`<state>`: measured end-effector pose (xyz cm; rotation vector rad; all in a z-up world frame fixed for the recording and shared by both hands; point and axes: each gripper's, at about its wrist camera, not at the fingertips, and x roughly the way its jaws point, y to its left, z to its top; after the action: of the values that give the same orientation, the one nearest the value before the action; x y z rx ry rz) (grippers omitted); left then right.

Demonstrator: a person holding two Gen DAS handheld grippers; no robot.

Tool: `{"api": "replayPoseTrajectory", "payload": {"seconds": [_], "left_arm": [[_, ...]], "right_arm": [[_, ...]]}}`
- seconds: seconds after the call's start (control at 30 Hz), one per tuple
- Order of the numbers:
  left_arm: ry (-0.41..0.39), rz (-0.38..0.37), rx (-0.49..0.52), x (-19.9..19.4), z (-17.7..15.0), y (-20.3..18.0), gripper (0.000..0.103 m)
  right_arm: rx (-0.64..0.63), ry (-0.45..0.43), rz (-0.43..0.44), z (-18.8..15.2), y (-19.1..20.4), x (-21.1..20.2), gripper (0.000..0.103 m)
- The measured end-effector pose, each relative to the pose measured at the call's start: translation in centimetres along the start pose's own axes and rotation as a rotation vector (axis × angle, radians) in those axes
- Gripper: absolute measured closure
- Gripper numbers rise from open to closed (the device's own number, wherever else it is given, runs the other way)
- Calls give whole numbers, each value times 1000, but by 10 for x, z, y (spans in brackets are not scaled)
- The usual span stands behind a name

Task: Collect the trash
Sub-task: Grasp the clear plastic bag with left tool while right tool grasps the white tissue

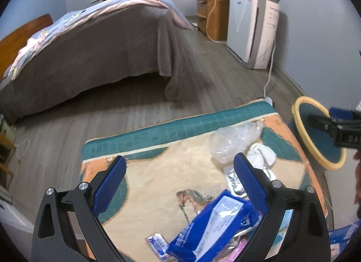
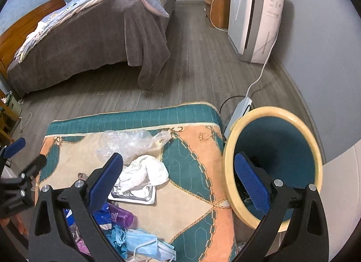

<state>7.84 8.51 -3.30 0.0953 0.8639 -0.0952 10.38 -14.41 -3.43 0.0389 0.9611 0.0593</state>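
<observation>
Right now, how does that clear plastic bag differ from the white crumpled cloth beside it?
The clear plastic bag is see-through and lies nearer the rug's far green border; the white crumpled cloth is opaque and partly covers a silver foil tray. Both are crumpled and lie loose on the rug, held by neither tongs.

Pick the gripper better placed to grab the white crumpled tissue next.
Probably right. The right gripper is open, the white tissue beside its left finger, and the bin alongside. The left gripper, also open, hovers nearer the blue packet.

letters "DA" on the right hand-held gripper, blue packet print too blurred to read
</observation>
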Motion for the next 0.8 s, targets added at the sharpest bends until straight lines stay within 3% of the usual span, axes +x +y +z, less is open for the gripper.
{"api": "replayPoseTrajectory", "payload": {"seconds": [0.2, 0.33, 0.53, 0.8], "left_arm": [[13, 10, 16, 13, 1, 10, 8], [52, 11, 15, 32, 1, 12, 8], [76, 4, 27, 50, 5, 13, 8], [83, 0, 42, 62, 8, 14, 8]], "right_arm": [[15, 5, 18, 1, -12, 13, 6], [58, 61, 40, -2, -15, 34, 6], [-63, 104, 52, -4, 13, 56, 6], [-98, 195, 62, -8, 31, 93, 6]]}}
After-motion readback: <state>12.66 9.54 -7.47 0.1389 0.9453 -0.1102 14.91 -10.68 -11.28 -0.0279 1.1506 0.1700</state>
